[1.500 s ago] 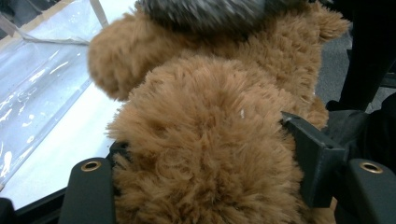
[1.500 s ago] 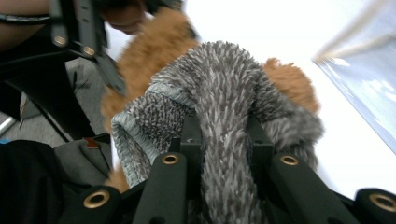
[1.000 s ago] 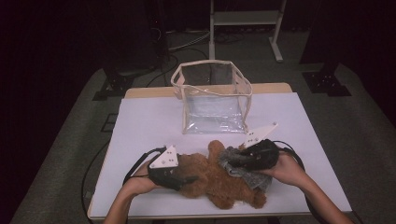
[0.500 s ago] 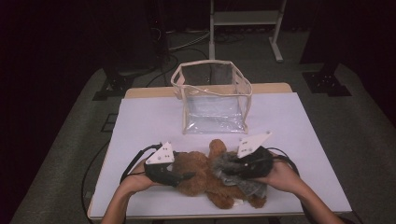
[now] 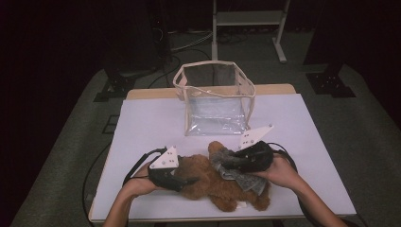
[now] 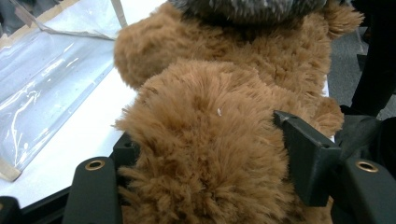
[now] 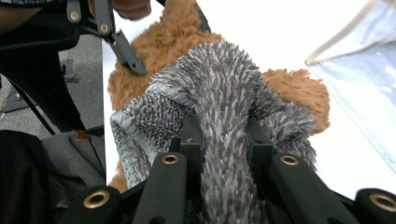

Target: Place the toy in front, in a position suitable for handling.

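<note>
Pouch [image 5: 215, 101] upright, behind teddy [image 5: 213, 182] and cloth [image 5: 236, 175].

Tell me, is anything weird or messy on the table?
Nothing is spilled or broken. The brown teddy bear lies flat with a grey furry cloth bunched over it, and the clear bag stands upright behind.

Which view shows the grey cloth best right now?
The right gripper view: the grey cloth is bunched up close between its jaws, draped over the brown bear. The high view shows the cloth small, partly under the right gripper. The left gripper view catches just a grey fringe at its top edge.
</note>
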### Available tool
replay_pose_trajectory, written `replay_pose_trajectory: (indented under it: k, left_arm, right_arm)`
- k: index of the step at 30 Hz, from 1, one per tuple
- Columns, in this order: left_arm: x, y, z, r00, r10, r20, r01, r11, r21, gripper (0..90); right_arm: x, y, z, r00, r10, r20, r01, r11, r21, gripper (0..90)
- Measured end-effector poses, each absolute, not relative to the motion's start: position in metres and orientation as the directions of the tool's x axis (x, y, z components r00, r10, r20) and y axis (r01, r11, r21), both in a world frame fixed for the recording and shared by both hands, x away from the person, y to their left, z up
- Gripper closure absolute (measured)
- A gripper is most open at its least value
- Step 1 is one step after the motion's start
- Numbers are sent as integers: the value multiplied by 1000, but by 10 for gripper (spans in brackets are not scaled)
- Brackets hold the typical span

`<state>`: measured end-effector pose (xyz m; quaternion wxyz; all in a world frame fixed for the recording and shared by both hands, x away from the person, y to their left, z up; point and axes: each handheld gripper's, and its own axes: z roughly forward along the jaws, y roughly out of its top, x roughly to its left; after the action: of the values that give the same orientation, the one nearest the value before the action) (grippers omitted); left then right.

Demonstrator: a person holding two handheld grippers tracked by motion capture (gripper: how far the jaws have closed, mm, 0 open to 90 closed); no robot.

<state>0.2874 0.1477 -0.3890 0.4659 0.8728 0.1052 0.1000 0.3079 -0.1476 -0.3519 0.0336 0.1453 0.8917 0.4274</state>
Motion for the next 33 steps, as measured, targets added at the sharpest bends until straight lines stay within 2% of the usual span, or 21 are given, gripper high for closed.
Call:
replay_pose_trajectory:
  k: [4, 11, 18, 23, 27, 29, 30, 33]
  left_arm:
    - [287, 148, -389, 958, 276, 77, 89, -543, 835, 343]
    - [287, 147, -389, 957, 279, 79, 89, -543, 835, 340]
    - [284, 146, -389, 959, 267, 94, 74, -557, 827, 340]
    - [283, 146, -388, 960, 259, 104, 63, -565, 823, 340]
    - [283, 145, -388, 960, 259, 107, 61, -568, 821, 340]
    - [283, 146, -388, 960, 258, 107, 61, -568, 821, 340]
    - [283, 146, -388, 961, 256, 107, 60, -568, 821, 339]
    - [283, 146, -388, 961, 255, 108, 58, -568, 821, 338]
  right_arm:
    - [309, -145, -354, -955, 286, 77, 238, 587, 774, 741]
    - [311, -172, -357, -933, 344, 110, 295, 552, 780, 741]
    - [308, -170, -356, -937, 332, 105, 285, 557, 780, 740]
    - [332, -197, -366, -894, 429, 127, 360, 520, 774, 741]
    - [355, -220, -383, -841, 500, 205, 456, 453, 766, 741]
    - [358, -224, -386, -832, 516, 206, 467, 448, 763, 740]
    - [365, -232, -392, -803, 563, 195, 493, 443, 749, 741]
    - [368, -238, -395, -792, 566, 229, 515, 418, 749, 742]
